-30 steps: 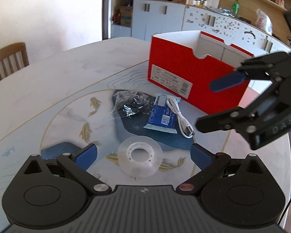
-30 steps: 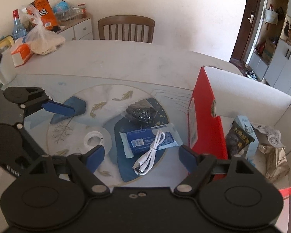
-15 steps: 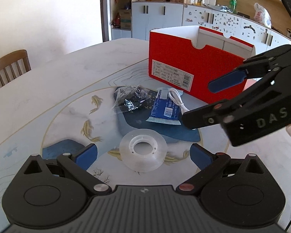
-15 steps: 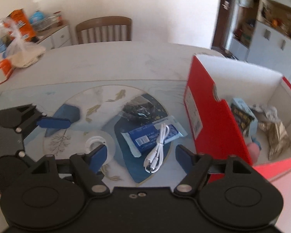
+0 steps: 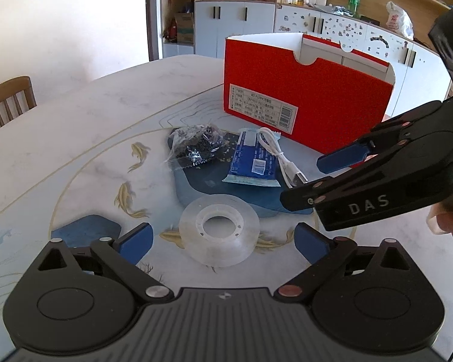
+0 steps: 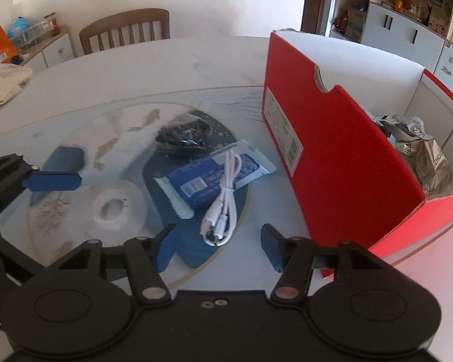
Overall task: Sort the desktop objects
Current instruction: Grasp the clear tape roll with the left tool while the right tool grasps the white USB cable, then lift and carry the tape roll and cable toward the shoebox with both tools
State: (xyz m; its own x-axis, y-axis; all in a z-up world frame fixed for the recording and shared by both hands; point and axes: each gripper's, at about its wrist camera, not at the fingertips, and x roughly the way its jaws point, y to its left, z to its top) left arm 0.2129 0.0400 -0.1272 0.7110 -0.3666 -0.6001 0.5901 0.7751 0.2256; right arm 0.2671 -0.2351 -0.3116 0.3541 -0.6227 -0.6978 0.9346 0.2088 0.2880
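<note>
With fingers spread apart and empty, the right gripper (image 6: 216,249) is hovering just below the white cable (image 6: 223,199), lying lengthwise toward it at lower centre; the left gripper (image 5: 222,239), equally spread, is flanking the tape roll (image 5: 219,229).

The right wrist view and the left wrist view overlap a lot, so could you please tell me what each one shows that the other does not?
Only the right wrist view looks into the red box, where crumpled snack bags lie; it also shows the left gripper at its left edge.

Only the left wrist view shows the right gripper, jaws open, just above the cable's plug end, and a fingertip behind it.

Both show the clear tape roll, the white USB cable draped over the blue packet, the dark bag and the box's label.
</note>
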